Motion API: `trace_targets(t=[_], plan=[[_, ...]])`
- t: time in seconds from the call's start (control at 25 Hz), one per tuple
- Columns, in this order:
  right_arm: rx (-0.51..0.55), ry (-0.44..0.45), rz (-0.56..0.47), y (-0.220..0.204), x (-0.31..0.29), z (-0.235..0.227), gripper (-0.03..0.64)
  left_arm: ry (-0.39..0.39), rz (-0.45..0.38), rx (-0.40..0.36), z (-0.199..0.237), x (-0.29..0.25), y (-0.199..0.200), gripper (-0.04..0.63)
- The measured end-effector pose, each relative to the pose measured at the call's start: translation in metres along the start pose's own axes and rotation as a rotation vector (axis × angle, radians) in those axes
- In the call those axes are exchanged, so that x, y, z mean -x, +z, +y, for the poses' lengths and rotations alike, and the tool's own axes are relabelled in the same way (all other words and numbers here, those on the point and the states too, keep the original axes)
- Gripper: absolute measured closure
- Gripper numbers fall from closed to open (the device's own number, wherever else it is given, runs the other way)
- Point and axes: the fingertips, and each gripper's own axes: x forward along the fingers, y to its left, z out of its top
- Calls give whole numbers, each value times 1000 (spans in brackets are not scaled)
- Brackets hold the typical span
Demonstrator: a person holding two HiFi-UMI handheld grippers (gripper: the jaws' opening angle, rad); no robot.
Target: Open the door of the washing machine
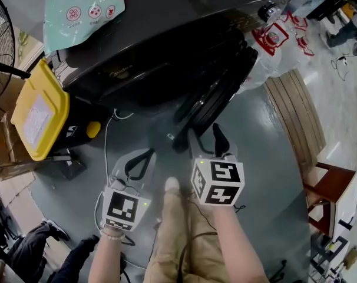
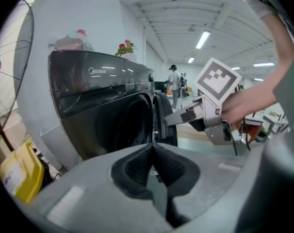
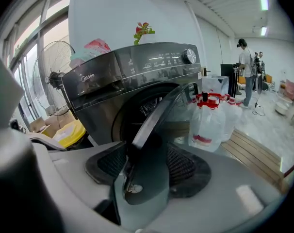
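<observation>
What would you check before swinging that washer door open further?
1. Washing machine door off its latch: ok, it stands partly open.
2. Right gripper at the door's edge: ok, the edge sits between its open jaws.
3. Grip on the door: not ok, the pads aren't pressing it.
4. Left gripper out of the way: ok, shut and empty.
5. Room beside the water jugs for a wider swing: cannot tell.

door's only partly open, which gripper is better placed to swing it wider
Right, probably. The right gripper has the door edge between its open jaws; the left gripper is shut, empty and back from the door.
</observation>
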Motion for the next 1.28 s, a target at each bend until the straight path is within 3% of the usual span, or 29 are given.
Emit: trace_targets(t=[0.72, 1.28], plan=[[90, -8, 11, -12, 23, -19, 390, -18, -24, -30, -20, 1, 15, 603], [178, -63, 56, -31, 74, -79, 437, -52, -46, -47, -49, -10, 41, 603]])
